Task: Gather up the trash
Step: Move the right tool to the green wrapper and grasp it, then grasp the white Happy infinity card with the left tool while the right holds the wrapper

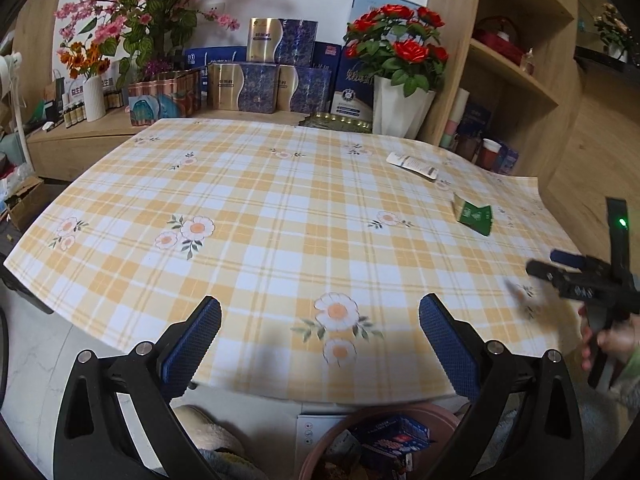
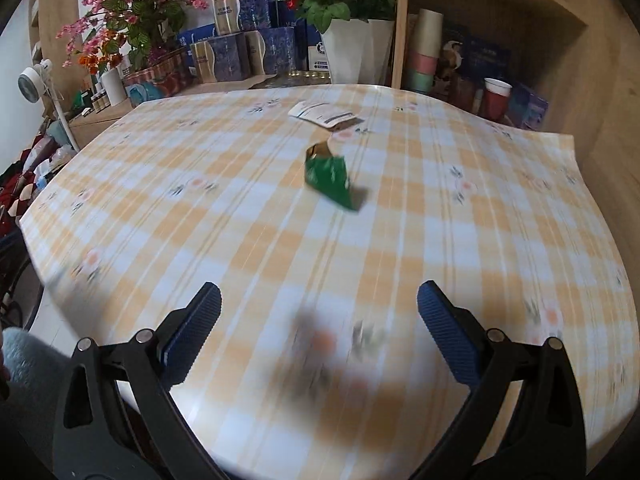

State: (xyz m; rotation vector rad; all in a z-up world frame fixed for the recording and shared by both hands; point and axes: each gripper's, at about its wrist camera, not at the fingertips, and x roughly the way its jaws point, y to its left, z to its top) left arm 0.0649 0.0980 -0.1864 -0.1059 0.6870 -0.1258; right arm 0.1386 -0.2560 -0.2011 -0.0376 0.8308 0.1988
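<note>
Two pieces of trash are seen on the checked tablecloth (image 1: pixel 280 208): one green wrapper (image 1: pixel 474 218), crumpled, toward the right edge of the left wrist view, and one white packet (image 1: pixel 414 165) lying flat above it, nearer the upper right. In the right wrist view the same two are found near the upper centre, the green wrapper (image 2: pixel 330 178) below the white packet (image 2: pixel 322 114), the two apart.

The left gripper (image 1: pixel 320 344) is held at the bottom of its frame with jaws spread wide and nothing between them. The right gripper (image 2: pixel 319 332) is likewise shown wide open and empty; its view is blurred.

One pink bin (image 1: pixel 384 412) is visible at the bottom centre of the left wrist view, below the table edge, with a blue box (image 1: pixel 394 438) and other litter inside.

Two white vases of flowers are seen at the back.
</note>
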